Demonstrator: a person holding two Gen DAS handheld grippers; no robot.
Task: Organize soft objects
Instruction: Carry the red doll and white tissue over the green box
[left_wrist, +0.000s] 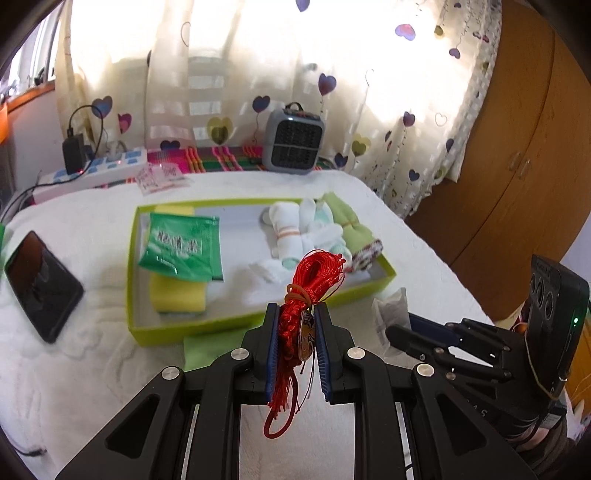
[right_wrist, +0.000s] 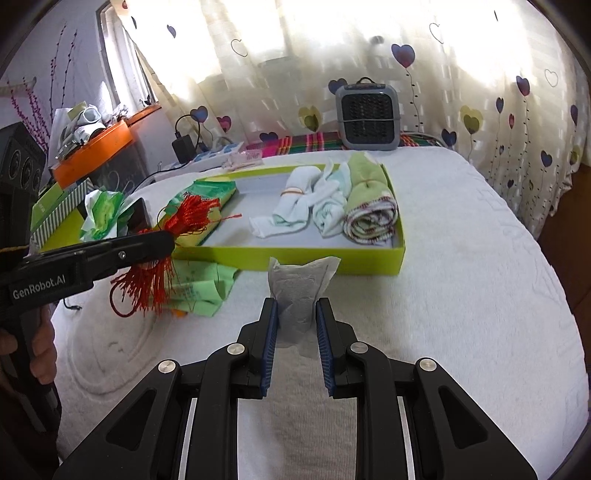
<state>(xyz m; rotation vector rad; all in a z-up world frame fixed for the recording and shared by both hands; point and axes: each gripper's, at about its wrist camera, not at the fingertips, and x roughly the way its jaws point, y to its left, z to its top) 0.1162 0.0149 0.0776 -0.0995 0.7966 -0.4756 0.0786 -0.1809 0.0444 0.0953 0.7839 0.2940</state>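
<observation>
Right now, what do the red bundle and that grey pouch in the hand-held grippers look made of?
Red bundle: glossy synthetic or silk-like cord, seemingly; shiny coiled strands, loose tassel ends. Grey pouch: probably matte nonwoven paper or fabric; fibrous, crinkled, semi-translucent edges.

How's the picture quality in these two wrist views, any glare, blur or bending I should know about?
Left wrist view: the backlit curtain is blown out white, the green box and its contents look slightly soft, and the edges bend with dark fisheye corners. Right wrist view: the same glare through the curtain, the bed surface curves strongly, while the right gripper and its grey pouch stay sharp.
</observation>
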